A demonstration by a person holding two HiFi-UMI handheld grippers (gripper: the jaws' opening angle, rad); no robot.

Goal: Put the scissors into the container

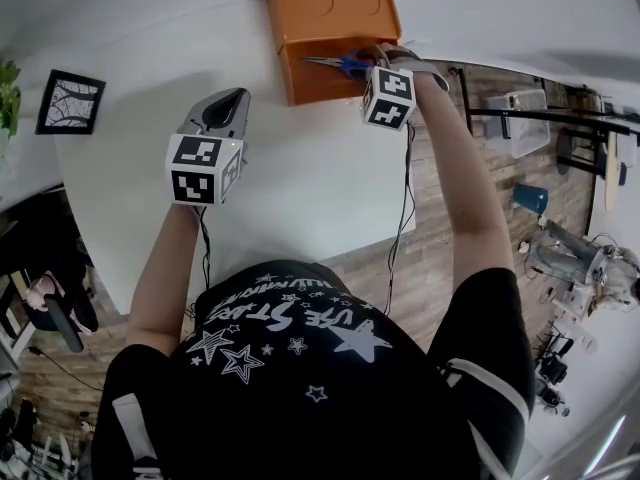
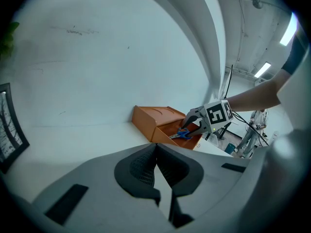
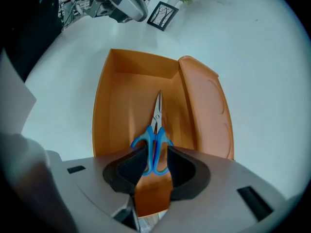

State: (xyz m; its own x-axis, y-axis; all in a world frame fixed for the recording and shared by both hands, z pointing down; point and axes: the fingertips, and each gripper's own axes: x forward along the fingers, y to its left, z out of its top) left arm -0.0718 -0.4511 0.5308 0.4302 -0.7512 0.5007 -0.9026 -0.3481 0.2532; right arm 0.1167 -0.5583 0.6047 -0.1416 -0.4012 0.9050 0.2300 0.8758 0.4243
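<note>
An orange container (image 1: 330, 23) with its lid folded open stands at the far side of the white table (image 1: 300, 183). My right gripper (image 1: 372, 64) reaches over its open tray, shut on the blue handles of the scissors (image 1: 343, 64). In the right gripper view the scissors (image 3: 154, 142) sit between the pads of the right gripper (image 3: 154, 155), blades pointing into the container (image 3: 121, 91), with the lid (image 3: 209, 110) at the right. My left gripper (image 1: 230, 103) hovers over bare table to the container's left, shut and holding nothing. The left gripper view shows that gripper (image 2: 156, 149), the container (image 2: 154, 120) and the scissors (image 2: 182, 134).
A framed picture (image 1: 70, 101) and a green plant (image 1: 8, 93) stand at the table's left. The table's right edge runs just past the container, with wooden floor, cables and equipment (image 1: 560, 248) beyond it.
</note>
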